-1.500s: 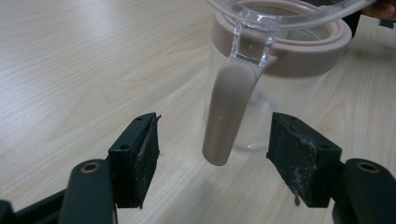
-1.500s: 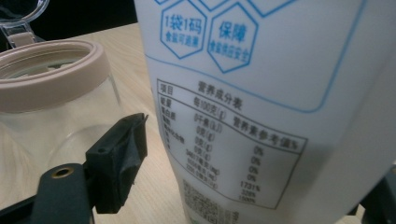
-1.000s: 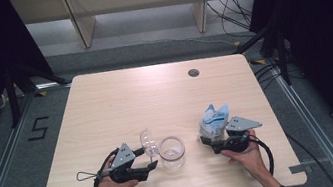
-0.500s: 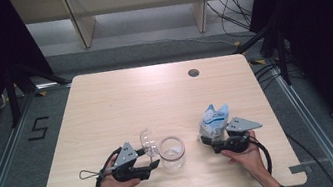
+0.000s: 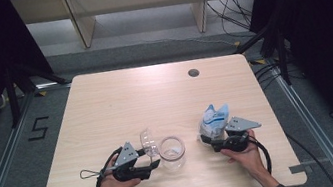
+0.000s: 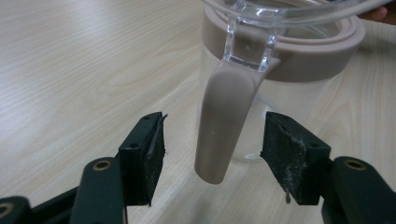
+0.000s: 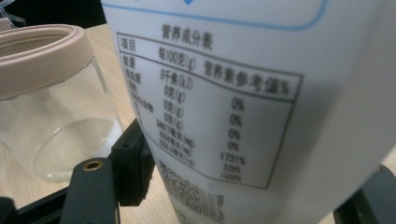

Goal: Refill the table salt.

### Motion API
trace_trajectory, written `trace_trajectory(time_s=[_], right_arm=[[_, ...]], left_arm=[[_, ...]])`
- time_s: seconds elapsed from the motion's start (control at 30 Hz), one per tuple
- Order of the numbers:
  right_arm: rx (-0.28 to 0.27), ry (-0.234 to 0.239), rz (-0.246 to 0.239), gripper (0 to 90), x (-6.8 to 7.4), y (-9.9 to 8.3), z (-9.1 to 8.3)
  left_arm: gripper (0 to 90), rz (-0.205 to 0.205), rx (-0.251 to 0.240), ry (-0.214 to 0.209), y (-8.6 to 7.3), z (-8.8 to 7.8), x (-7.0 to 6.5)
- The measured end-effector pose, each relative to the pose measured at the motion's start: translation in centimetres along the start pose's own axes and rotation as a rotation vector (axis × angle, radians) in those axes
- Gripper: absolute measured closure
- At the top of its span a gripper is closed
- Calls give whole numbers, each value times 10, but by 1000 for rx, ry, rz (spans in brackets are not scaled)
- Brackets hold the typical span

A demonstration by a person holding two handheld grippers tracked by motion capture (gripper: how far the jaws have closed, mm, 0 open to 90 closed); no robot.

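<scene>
From the high view my left gripper [image 5: 151, 165] lies low on the wooden table [image 5: 145, 102] with its jaws pointing at the clear jar [image 5: 172, 151], whose round clear lid [image 5: 149, 142] stands tipped open just beyond my jaw tips; my right gripper [image 5: 211, 139] sits at the foot of a white and blue pouch [image 5: 213, 119], which stands upright against it, well apart from the jar. In the left gripper view my jaws stand apart and have just been closing a little, and the jar's tan clasp tab [image 6: 223, 126] hangs down between them, touching neither pad; above it a tan band [image 6: 299, 56] rings the jar's mouth and the clear hinge of the lid grips the tab's top, detail the high view is too small to give. In the right gripper view the pouch [image 7: 243, 107] sits between my jaws, which have just been closing; whether the pads press it I cannot tell. Its face carries a printed table headed 营养成分表, with a column of 0% and 1731% lower down, writing that is too small to read from above, and the jar [image 7: 56, 102] stands beyond my left jaw
</scene>
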State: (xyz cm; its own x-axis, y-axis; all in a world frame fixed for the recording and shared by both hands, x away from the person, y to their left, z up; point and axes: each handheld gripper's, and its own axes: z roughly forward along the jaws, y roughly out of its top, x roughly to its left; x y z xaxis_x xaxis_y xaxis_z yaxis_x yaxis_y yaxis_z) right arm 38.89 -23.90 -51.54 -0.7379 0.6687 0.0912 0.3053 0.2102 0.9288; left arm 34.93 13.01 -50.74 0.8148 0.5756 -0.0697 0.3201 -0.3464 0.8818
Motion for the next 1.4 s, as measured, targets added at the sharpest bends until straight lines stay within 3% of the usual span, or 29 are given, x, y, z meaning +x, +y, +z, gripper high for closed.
trace_trajectory(time_s=[0.13, 0.17, 0.2, 0.47, 0.5, 0.6, 0.63, 0.67, 0.8, 0.83, 0.9, 1.07, 1.13, 1.4], right_arm=[[10, -11, 12, 355, 1, 0, -1], [0, 6, -5, 355, -1, 0, 0], [-6, -8, -31, 355, -3, 1, 0], [7, -5, -10, 386, -1, 1, -1], [14, -9, 13, 390, 1, 1, -1], [19, -8, 5, 398, 1, 1, -2], [12, -8, -17, 401, -1, 2, -1], [20, -13, 0, 402, 0, 2, -2], [27, -10, 8, 411, 1, 2, -3], [27, -13, 6, 412, 1, 2, -3], [18, -19, -13, 414, 0, 3, -2], [29, -29, -9, 417, 2, 3, -3], [27, -29, -11, 418, 2, 3, -3], [45, -27, 15, 423, 6, 4, -4]], left_arm=[[391, -2, -2, 5, 0, 0, 0], [391, -2, -1, -2, 0, 0, 0], [392, 0, -2, 2, 0, 0, 0], [434, -5, -5, -5, 0, 1, 0], [441, 5, -8, -6, 0, 1, 0], [443, 7, -8, -5, 1, 2, 1], [453, -1, -6, 0, 1, 2, 0], [464, 22, -11, -9, 1, 4, 1], [522, 35, -12, -6, 1, 3, 1], [527, 21, -17, -11, 1, 3, 0], [572, 52, -13, -14, 2, 3, 1], [709, 61, -16, -21, 1, 1, 2], [720, 52, -14, -23, 0, 1, 2], [734, 81, -12, -13, 0, 0, 2]])
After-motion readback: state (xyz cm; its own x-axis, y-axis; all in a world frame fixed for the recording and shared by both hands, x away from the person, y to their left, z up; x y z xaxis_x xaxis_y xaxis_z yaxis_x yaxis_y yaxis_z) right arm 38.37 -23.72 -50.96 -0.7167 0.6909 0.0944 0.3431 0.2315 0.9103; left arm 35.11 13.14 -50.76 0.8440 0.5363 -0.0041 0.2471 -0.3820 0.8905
